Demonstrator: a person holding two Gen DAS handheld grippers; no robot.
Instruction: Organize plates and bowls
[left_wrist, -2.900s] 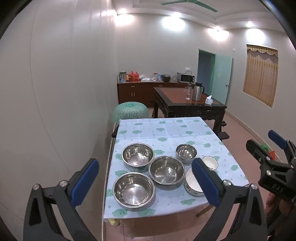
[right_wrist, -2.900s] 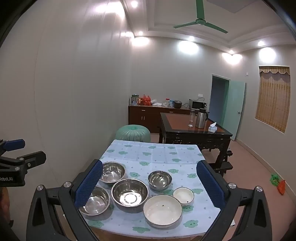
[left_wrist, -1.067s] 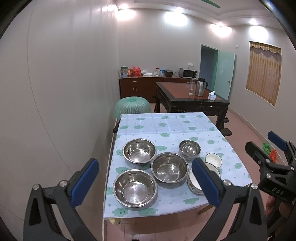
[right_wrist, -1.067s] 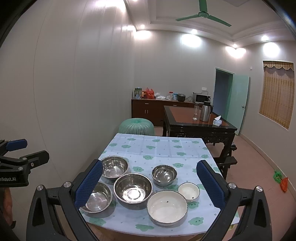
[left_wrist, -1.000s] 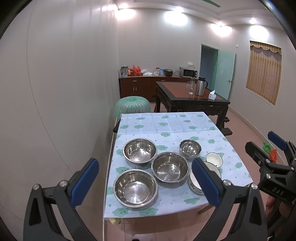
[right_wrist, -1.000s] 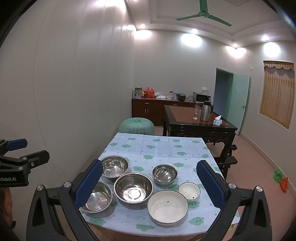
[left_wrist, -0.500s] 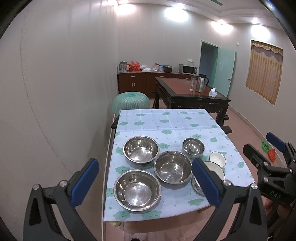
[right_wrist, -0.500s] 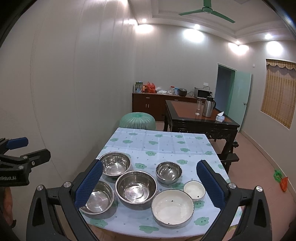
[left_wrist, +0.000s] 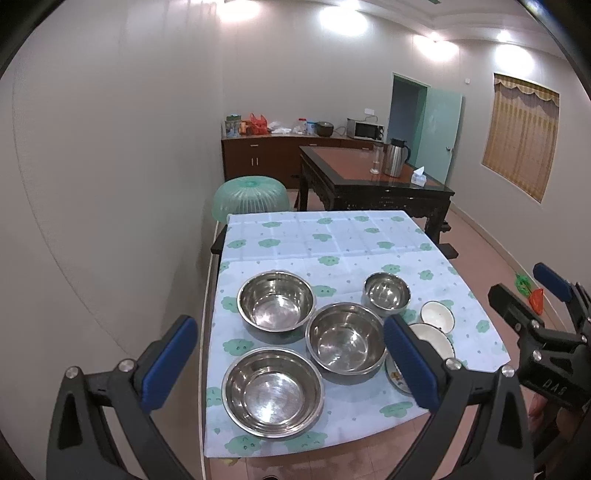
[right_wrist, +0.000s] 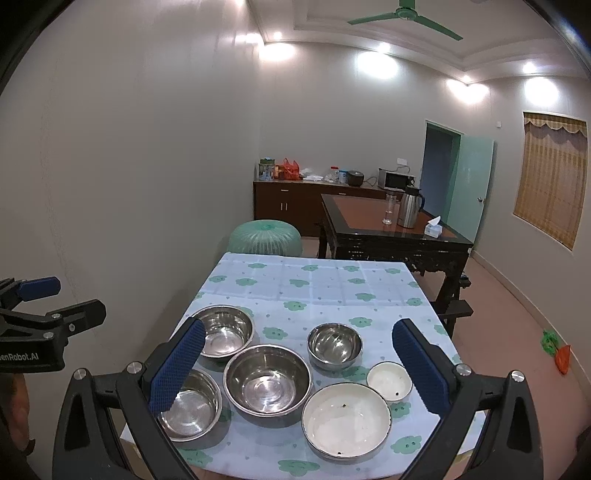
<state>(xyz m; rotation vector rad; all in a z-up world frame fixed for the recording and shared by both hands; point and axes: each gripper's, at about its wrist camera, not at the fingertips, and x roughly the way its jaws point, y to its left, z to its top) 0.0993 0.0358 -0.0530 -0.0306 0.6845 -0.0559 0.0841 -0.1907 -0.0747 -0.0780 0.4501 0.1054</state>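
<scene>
On a table with a blue-green flowered cloth (left_wrist: 332, 240) stand several steel bowls: one at the back left (left_wrist: 275, 301), one in the middle (left_wrist: 347, 338), one at the front left (left_wrist: 273, 391) and a small one (left_wrist: 386, 293). A small white bowl (left_wrist: 437, 316) and a large white bowl (right_wrist: 346, 419) sit at the front right. My left gripper (left_wrist: 284, 332) is open and held in the air before the table's near edge. My right gripper (right_wrist: 298, 328) is also open and holds nothing. Each gripper shows at the edge of the other's view.
The wall runs close along the table's left side. Behind the table stand a green mesh dome (left_wrist: 251, 192) and a dark wooden table (left_wrist: 369, 177) with a thermos jug, a glass and a tissue box. A sideboard with a microwave (right_wrist: 397, 180) lines the far wall. Floor lies to the right.
Both views have drifted forward toward the table, so the bowls look larger and nearer. The bowls themselves have not moved, and both grippers stay open.
</scene>
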